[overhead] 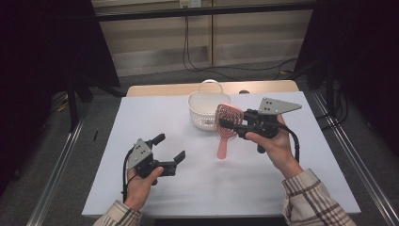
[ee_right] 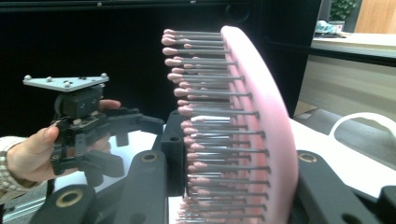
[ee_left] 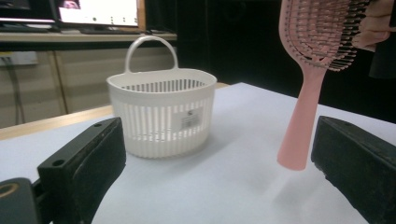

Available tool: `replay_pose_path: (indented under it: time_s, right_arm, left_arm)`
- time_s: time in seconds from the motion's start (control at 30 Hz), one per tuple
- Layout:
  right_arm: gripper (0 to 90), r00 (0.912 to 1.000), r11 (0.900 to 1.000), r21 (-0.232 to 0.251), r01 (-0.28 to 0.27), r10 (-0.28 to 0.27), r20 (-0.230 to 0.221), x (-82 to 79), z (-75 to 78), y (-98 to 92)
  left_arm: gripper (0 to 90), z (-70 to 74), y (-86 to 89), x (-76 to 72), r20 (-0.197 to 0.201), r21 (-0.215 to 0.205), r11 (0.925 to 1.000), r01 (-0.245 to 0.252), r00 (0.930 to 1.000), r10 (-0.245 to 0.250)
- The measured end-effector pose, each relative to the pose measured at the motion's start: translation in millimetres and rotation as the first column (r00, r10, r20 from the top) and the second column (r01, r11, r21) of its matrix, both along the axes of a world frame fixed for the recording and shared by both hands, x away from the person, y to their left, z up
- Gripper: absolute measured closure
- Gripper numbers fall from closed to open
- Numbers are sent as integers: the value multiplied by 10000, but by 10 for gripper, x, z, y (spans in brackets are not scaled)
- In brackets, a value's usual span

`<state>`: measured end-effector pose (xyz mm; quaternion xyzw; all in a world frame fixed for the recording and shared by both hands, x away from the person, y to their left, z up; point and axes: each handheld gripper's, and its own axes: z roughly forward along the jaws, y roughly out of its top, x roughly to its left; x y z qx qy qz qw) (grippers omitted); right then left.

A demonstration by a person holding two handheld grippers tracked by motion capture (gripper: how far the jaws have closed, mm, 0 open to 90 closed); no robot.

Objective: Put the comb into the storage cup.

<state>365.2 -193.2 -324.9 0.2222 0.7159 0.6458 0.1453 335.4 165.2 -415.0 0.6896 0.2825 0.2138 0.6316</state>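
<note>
Left tool (overhead: 170, 146) held low over the near-left of the white worktop (overhead: 141, 117), jaws spread wide, nothing between them, aimed toward the basket. From the left gripper view: white slatted basket (ee_left: 162, 112) with loop handle and a small label, standing upright on the worktop, and the brush handle hanging clear above the surface. Right tool (overhead: 224, 123) raised just beside the basket, clamped on the head of the pink hairbrush (overhead: 226, 129), handle pointing down. From the right gripper view: bristles (ee_right: 205, 126) dark-stemmed with pink tips, pointing left, back curved.
</note>
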Motion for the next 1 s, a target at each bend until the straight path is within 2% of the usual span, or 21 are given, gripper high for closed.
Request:
replay_pose_path:
  time_s: [0.07, 0.23, 0.33, 0.4, 0.5, 0.6, 0.67, 0.7, 0.73, 0.83, 0.93, 1.0]
  right_arm:
    - [638, 10000, 9999, 81, 90, -90, -30, 8, 9, -16]
    - [638, 9994, 9994, 92, 332, -332, -16, 35, 12, -42]
    - [638, 9991, 9992, -150, 360, -357, 243, 35, 16, -28]
    - [638, 9992, 9992, -224, 343, -338, 202, 46, 17, -21]
    - [638, 9990, 9990, -196, 406, -403, 191, 67, 29, -19]
    - [638, 9987, 9988, -137, 468, -465, 223, 86, 51, -6]
    - [638, 9982, 9985, -126, 534, -530, 276, 95, 77, 0]
    - [638, 9980, 9984, -51, 561, -559, 293, 95, 90, 1]
    - [638, 9974, 9981, 23, 618, -618, 367, 96, 103, -1]
    - [638, 9962, 9971, 109, 757, -761, 418, 118, 134, -11]
    - [638, 9954, 9963, 108, 848, -852, 438, 144, 156, -16]
    - [638, 9947, 9958, 128, 906, -911, 472, 157, 176, -18]
  left_arm:
    - [32, -18, 46, -11, 36, 3, 9998, -200, 9998, 200]
    - [27, -48, 114, -45, -28, 197, 9994, -298, 9996, 298]
    - [28, -66, 148, -81, -86, 117, 9989, -454, 9989, 455]
    - [28, -82, 176, -103, -59, 159, 9983, -560, 9984, 561]
    - [28, -97, 222, -136, -77, 168, 9964, -834, 9965, 836]
    - [27, -89, 264, -160, 94, 369, 9924, -1170, 9931, 1167]
    - [27, -87, 293, -186, -157, 95, 9914, -1302, 9913, 1304]
    - [27, -93, 302, -203, -107, 86, 9895, -1441, 9895, 1442]
    - [23, -97, 320, -213, 7, 273, 9899, -1393, 9902, 1393]
    - [19, -103, 349, -241, 132, 371, 9900, -1362, 9907, 1358]
    - [22, -100, 363, -269, 296, 249, 9885, -1488, 9885, 1481]
    - [26, -106, 366, -285, 266, 368, 9879, -1506, 9884, 1497]
